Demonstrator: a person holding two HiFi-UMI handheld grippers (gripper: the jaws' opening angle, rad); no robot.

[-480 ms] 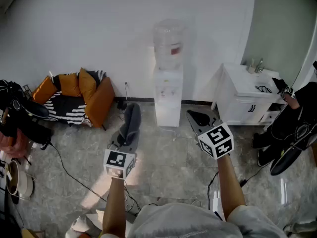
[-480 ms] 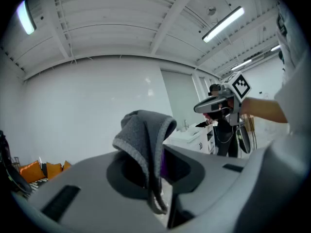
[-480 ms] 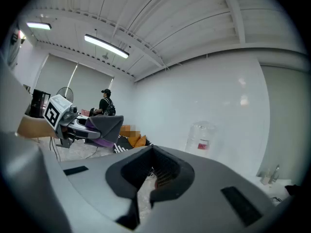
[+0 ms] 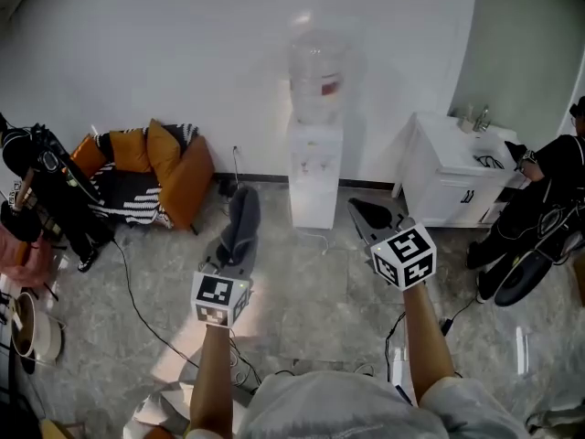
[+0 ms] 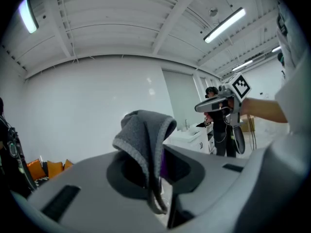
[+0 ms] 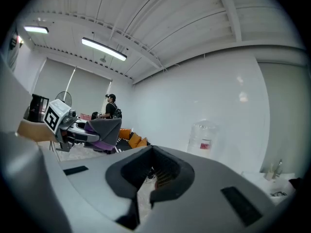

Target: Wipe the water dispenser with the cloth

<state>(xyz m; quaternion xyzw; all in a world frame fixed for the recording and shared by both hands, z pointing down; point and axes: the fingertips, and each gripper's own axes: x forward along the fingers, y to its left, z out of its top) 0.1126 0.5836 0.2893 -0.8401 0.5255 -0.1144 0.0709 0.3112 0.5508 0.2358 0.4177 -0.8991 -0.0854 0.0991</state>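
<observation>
Well short of the water dispenser (image 4: pixel 315 167), left tool (image 5: pixel 156 171) clamps the cloth (image 5: pixel 144 130); right tool (image 6: pixel 151 174) seemingly closed.

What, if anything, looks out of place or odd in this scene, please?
Nothing stands out. The water dispenser stands upright against the wall with its bottle seated on top, the cloth hangs from the shut jaws of the left gripper, and the right gripper is empty. Only loose cables trail across the floor.

Sparse lab-like room: water dispenser (image 4: pixel 315 167), orange sofa (image 4: pixel 151 174), sink cabinet (image 4: pixel 446 188), strip lights (image 6: pixel 103 48).
</observation>
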